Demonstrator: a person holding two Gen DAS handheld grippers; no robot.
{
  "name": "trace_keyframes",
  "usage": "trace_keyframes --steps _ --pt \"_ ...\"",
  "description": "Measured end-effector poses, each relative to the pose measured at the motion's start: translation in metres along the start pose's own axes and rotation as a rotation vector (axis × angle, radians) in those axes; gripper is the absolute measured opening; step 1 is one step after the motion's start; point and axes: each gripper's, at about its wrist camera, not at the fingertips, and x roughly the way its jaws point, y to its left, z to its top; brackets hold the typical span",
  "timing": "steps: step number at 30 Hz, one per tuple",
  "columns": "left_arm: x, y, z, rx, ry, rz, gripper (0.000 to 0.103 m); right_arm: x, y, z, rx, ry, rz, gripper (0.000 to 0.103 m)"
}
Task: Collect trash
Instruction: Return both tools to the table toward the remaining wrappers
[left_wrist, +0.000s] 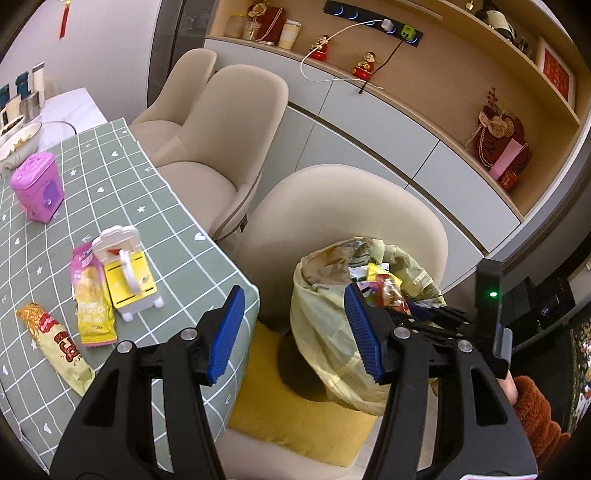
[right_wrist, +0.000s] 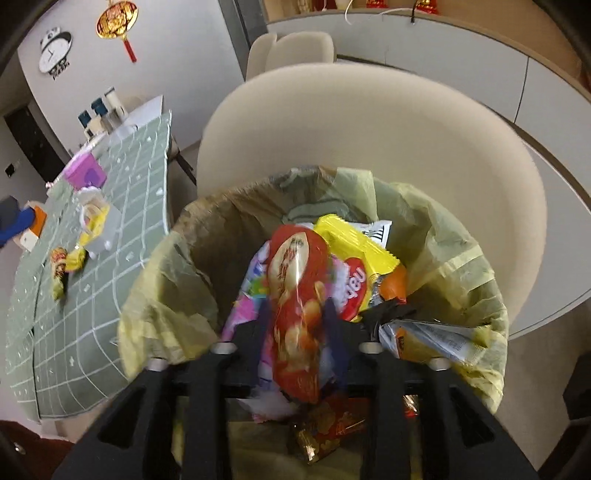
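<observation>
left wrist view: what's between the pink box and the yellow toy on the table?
Nothing: bare green tablecloth between the pink box and the yellow toy, seen in the left wrist view.

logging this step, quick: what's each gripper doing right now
Left gripper: open, holding nothing.
Right gripper: over the trash bag, red snack packet between its pads; grip cannot be told.

A thin, crinkled pale-yellow plastic liner (right_wrist: 454, 258) drapes the bin, which is packed with glossy foil snack wrappers, among them a shiny red packet (right_wrist: 295, 295). On the table, a matt sage-green checked cloth (left_wrist: 122, 177) carries a smooth pink plastic box (left_wrist: 37, 184). Soft beige upholstery covers the rounded chair (left_wrist: 332, 206), with a coarse yellow cushion (left_wrist: 295, 417) on its seat.
</observation>
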Motion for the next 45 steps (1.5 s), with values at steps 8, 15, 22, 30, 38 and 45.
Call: trace_keyframes --steps 8,15,22,30,38,45 --pt "-0.012 0.025 -0.007 -0.017 -0.007 -0.013 0.055 -0.043 0.012 -0.007 0.000 -0.097 -0.062 0.052" --pt "-0.039 0.072 -0.015 -0.051 -0.055 0.050 0.055 -0.088 0.028 -0.006 0.059 -0.232 -0.038 0.054" --pt "-0.083 0.162 -0.036 -0.155 -0.112 0.205 0.055 -0.104 0.083 0.001 0.041 -0.339 0.061 0.058" --pt "-0.111 0.241 -0.072 -0.289 -0.095 0.325 0.055 -0.077 0.166 0.007 -0.095 -0.265 0.130 0.059" --pt "-0.124 0.262 -0.089 -0.306 -0.097 0.319 0.055 -0.042 0.236 0.006 -0.211 -0.162 0.159 0.059" --pt "-0.133 0.286 -0.097 -0.308 -0.072 0.302 0.055 0.004 0.291 0.007 -0.280 -0.074 0.194 0.057"
